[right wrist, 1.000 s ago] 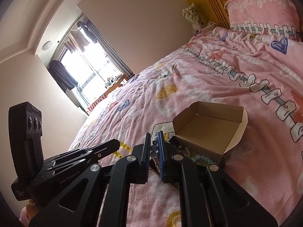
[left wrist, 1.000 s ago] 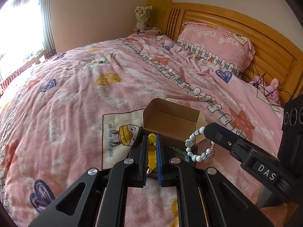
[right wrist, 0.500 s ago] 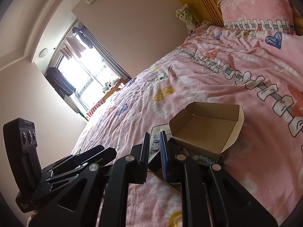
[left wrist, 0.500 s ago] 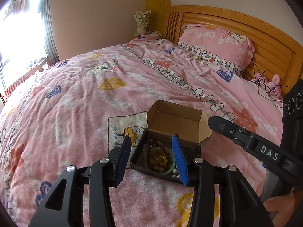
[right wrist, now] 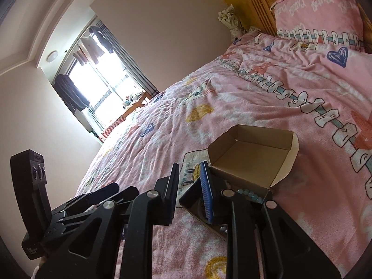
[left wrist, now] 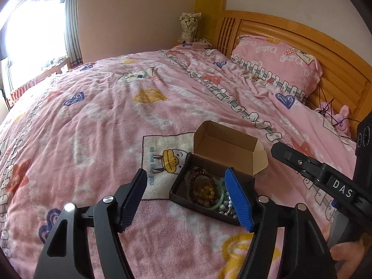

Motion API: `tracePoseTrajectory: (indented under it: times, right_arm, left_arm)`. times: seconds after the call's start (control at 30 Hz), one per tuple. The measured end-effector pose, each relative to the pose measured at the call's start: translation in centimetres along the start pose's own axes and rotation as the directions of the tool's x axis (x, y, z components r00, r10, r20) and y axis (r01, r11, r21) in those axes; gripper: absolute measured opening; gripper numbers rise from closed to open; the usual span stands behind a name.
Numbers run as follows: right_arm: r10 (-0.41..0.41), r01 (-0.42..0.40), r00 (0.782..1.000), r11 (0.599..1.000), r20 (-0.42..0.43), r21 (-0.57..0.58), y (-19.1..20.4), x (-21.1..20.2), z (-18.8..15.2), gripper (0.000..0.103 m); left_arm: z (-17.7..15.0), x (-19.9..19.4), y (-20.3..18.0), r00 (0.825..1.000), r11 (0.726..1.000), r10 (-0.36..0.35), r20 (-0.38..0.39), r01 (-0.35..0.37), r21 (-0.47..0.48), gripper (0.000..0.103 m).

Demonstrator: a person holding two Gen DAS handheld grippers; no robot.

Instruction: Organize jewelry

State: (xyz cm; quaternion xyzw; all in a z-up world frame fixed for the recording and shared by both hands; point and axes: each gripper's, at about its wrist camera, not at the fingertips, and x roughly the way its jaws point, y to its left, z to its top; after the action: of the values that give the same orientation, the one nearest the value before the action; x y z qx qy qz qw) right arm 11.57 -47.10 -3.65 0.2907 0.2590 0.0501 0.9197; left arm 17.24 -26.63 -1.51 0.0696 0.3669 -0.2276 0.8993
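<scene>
A small black box [left wrist: 179,189] with a brown cardboard lid [left wrist: 229,150] flipped up lies on the pink bedspread. Inside it lie a yellow bead bracelet [left wrist: 205,189], a dark red bead bracelet [left wrist: 193,181], a green bangle [left wrist: 219,203] and white-and-blue beads [left wrist: 226,207]. My left gripper [left wrist: 186,181] hovers just in front of the box, jaws opening wide, nothing between them. My right gripper [right wrist: 189,174] is at the box's near left corner [right wrist: 188,200], jaws opening a little, empty. Pale blue beads [right wrist: 247,193] show at the box's edge in the right wrist view.
The pink bedspread [left wrist: 104,121] stretches away on all sides of the box. A pink pillow [left wrist: 276,62] leans on the wooden headboard [left wrist: 337,53] at the far right. A small pink plush toy [left wrist: 341,116] lies by the headboard. A hand [left wrist: 344,253] holds the right gripper.
My left gripper let go of the yellow bracelet, which now lies in the box, and its jaws spread wide. My right gripper released the white-and-blue bead bracelet into the box and opened slightly.
</scene>
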Motion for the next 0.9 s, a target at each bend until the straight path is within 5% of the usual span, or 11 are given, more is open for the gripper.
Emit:
tracePoseTrajectory:
  times: [0.13,0.3,0.37,0.53,0.67,0.9]
  right_arm:
    - [-0.074,0.074,0.997,0.997,-0.003,-0.031,-0.2,-0.9,0.0,0.044]
    - [-0.207,0.206,0.978,0.972,0.001,-0.115,0.1,-2.7,-0.1,0.084]
    - [-0.235,0.231,0.972,0.963,-0.015,-0.138,0.3,-3.4,-0.2,0.09]
    - [-0.33,0.321,0.944,0.928,-0.016,-0.19,1.8,-6.0,-0.6,0.095]
    - [-0.335,0.332,0.942,0.927,0.01,-0.175,3.2,-8.8,-0.8,0.095]
    - [-0.38,0.369,0.925,0.907,-0.019,-0.204,4.0,-11.0,-2.7,0.095]
  left_arm:
    - [-0.1,-0.3,-0.2,1.0,1.0,0.017,-0.003,-0.017,0.022,0.073]
    - [-0.6,-1.7,-0.8,1.0,0.998,-0.021,-0.009,0.022,0.067,0.078]
    - [-0.8,-2.4,-1.1,1.0,0.996,-0.025,-0.008,0.025,0.084,0.078]
    - [-1.5,-4.8,-1.5,0.999,0.994,-0.051,0.011,0.05,0.094,0.079]
    - [-1.9,-6.3,-1.8,0.998,0.993,-0.064,0.014,0.063,0.105,0.079]
    - [-3.3,-8.9,-2.0,0.998,0.991,-0.046,0.05,0.04,0.128,0.092]
